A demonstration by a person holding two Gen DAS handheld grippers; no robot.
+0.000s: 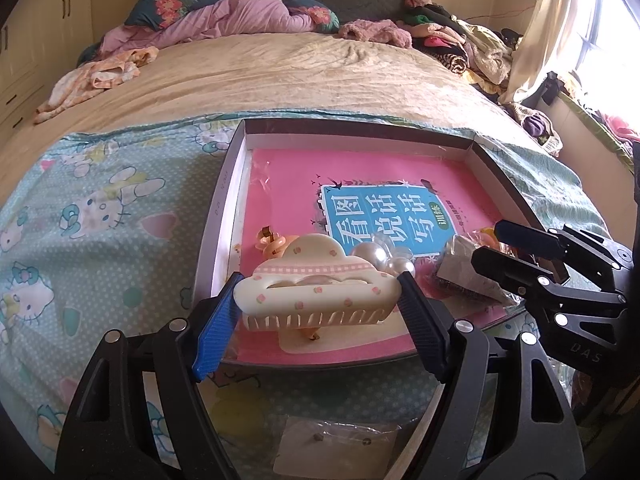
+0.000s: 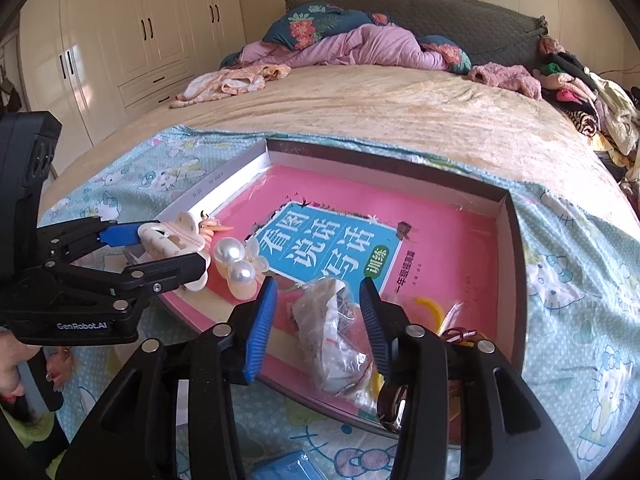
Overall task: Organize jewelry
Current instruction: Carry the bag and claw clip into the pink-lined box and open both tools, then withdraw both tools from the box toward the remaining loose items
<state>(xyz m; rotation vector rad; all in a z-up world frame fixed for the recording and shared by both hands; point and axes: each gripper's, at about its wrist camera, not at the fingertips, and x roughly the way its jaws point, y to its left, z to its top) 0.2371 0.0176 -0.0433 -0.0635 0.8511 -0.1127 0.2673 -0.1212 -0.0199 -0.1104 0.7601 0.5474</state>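
My left gripper (image 1: 318,300) is shut on a cream cloud-shaped hair claw (image 1: 316,288), held just above the near left part of the shallow box (image 1: 224,216) lined with a pink book. It also shows in the right wrist view (image 2: 172,242). A pearl hair clip (image 2: 236,264) and an orange clip (image 1: 274,242) lie behind it. My right gripper (image 2: 318,318) is open, its fingers on either side of a crumpled clear plastic bag (image 2: 336,332) in the box's near right part. Yellow and red pieces (image 2: 444,320) lie to its right.
The box sits on a Hello Kitty sheet (image 1: 100,220) on a bed. A small card in plastic (image 1: 336,448) lies on the sheet below my left gripper. Clothes pile at the bed's far right (image 1: 460,44). Wardrobes (image 2: 120,32) stand on the left.
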